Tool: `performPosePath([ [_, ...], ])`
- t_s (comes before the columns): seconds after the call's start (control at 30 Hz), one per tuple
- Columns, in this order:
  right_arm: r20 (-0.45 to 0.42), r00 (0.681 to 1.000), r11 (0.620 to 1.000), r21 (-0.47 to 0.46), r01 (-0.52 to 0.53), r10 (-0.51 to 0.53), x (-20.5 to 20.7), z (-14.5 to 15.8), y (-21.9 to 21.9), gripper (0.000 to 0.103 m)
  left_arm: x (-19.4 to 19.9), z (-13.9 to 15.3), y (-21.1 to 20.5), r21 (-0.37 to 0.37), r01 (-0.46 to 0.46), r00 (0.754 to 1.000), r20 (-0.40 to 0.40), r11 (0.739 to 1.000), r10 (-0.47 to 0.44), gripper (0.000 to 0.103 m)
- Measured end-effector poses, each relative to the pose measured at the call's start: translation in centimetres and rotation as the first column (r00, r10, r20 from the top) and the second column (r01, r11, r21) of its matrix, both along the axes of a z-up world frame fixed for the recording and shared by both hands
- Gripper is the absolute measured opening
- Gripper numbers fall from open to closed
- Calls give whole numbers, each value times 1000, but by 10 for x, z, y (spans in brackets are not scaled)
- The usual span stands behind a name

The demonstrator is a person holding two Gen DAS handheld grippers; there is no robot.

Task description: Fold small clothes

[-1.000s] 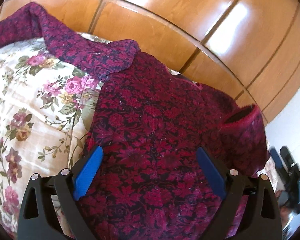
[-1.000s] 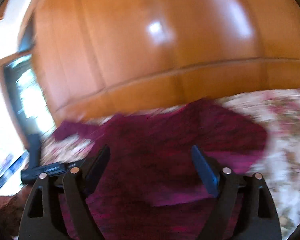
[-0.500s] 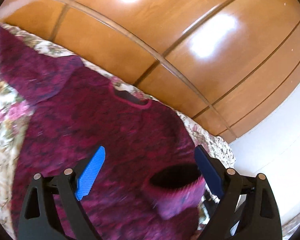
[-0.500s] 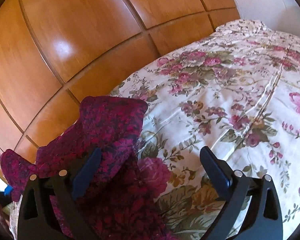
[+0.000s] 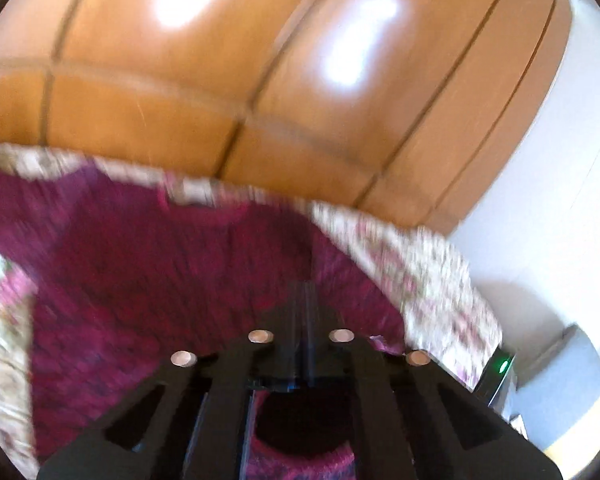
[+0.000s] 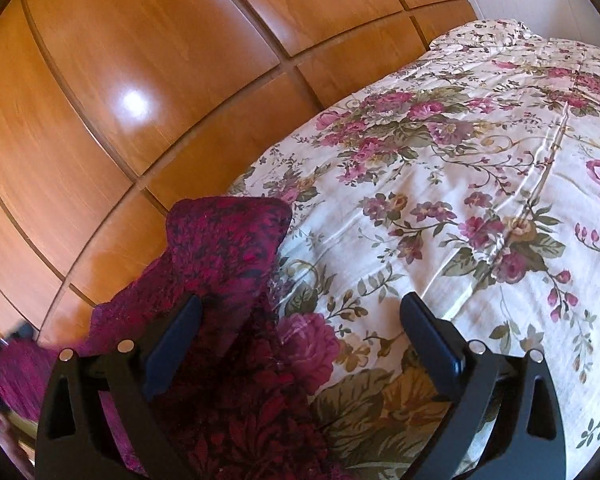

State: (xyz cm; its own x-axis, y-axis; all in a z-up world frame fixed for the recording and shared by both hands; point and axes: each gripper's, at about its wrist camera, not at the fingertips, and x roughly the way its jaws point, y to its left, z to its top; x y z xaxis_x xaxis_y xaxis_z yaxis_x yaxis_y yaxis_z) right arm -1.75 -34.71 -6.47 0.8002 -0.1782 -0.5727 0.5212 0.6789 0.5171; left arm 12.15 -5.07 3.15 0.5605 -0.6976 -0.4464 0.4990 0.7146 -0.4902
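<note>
A dark red patterned top (image 5: 140, 280) lies spread on the floral bedspread (image 5: 420, 272), blurred in the left wrist view, its neckline towards the wardrobe. My left gripper (image 5: 306, 292) has its jaws closing to shut, pinched on the top's sleeve just past the cuff (image 5: 300, 456), whose dark opening shows between the finger arms. In the right wrist view my right gripper (image 6: 300, 300) stands open low over the bed. Its left finger (image 6: 176, 344) lies over the top's other sleeve (image 6: 228, 248), which is bunched and raised; its right finger is over the bare bedspread (image 6: 460, 184).
A glossy wooden wardrobe (image 5: 260, 80) runs along the bed's far side, also the wardrobe (image 6: 140, 80) in the right wrist view. A white wall (image 5: 540, 200) stands to the right. A dark device with a green light (image 5: 500, 368) sits beside the bed.
My left gripper rose and closed its jaws over the sleeve at the cuff. My right gripper swung from the top's body to its far sleeve, then held still, open.
</note>
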Motion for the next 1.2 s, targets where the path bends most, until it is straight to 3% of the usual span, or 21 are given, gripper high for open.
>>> performPosePath([
  [0.07,0,1000,1000,8,0,0,0,-1,-1,99,-13,19,26,-42,-42,993,113,998,47,0],
  [0.13,0,1000,1000,7,0,0,0,-1,-1,99,-21,20,41,-1,-80,982,172,997,79,0],
  [0.17,-1,1000,1000,7,0,0,0,-1,-1,99,-21,12,43,37,-89,983,162,995,82,0],
  [0.23,-3,1000,1000,7,-1,1,0,-1,-1,99,-20,-16,53,77,-100,993,66,992,95,0],
  [0.3,-1,1000,1000,8,0,0,-1,-1,0,99,-19,-41,61,65,-121,992,-23,991,122,0],
  [0.33,-2,1000,1000,8,-1,1,0,-1,-1,99,-20,-55,69,40,-137,986,-90,990,140,5],
  [0.37,-3,1000,1000,7,-1,1,0,-1,-1,99,-20,-63,73,24,-148,979,-136,989,150,14],
  [0.4,-3,1000,1000,6,0,0,0,-1,-1,99,-20,-70,76,12,-163,969,-187,987,162,50],
  [0.43,-2,1000,1000,6,-1,1,0,-1,-1,99,-19,-75,80,-3,-184,954,-242,983,178,75],
  [0.47,-1,1000,1000,8,-1,1,-1,-1,-1,99,-20,-81,83,-55,-188,943,-291,981,164,75],
  [0.5,0,1000,1000,9,-2,2,0,-1,-1,99,-20,-83,82,-87,-171,936,-325,981,134,75],
  [0.6,8,1000,1000,14,-2,2,-1,-1,-1,99,-24,-83,67,-68,-111,920,-385,991,77,75],
  [0.7,15,1000,1000,22,-3,2,-1,-1,-2,99,-41,-87,48,-112,-4,907,-420,994,-44,75],
  [0.87,17,1000,1000,22,-2,2,-2,-1,-3,99,-81,-94,6,-157,197,864,-438,968,-247,72],
  [0.93,16,1000,1000,20,-2,1,-2,0,-2,99,-94,-95,-9,-133,262,864,-409,956,-294,69],
  [0.97,16,1000,1000,20,-2,1,-3,0,-2,99,-98,-98,-15,-117,286,860,-406,951,-308,66],
  [1.03,17,1000,1000,21,-2,2,-3,0,-3,99,-105,-107,-29,-83,339,837,-429,937,-341,46],
  [1.07,20,1000,1000,22,-2,2,-4,-1,-3,99,-105,-110,-34,-67,355,828,-440,932,-347,33],
  [1.1,20,1000,1000,23,-2,1,-4,-1,-2,99,-109,-111,-39,-40,379,822,-444,925,-356,13],
  [1.2,29,1000,1000,27,0,-1,-5,-1,-3,99,-106,-94,-35,-36,401,841,-383,916,-383,13],
])
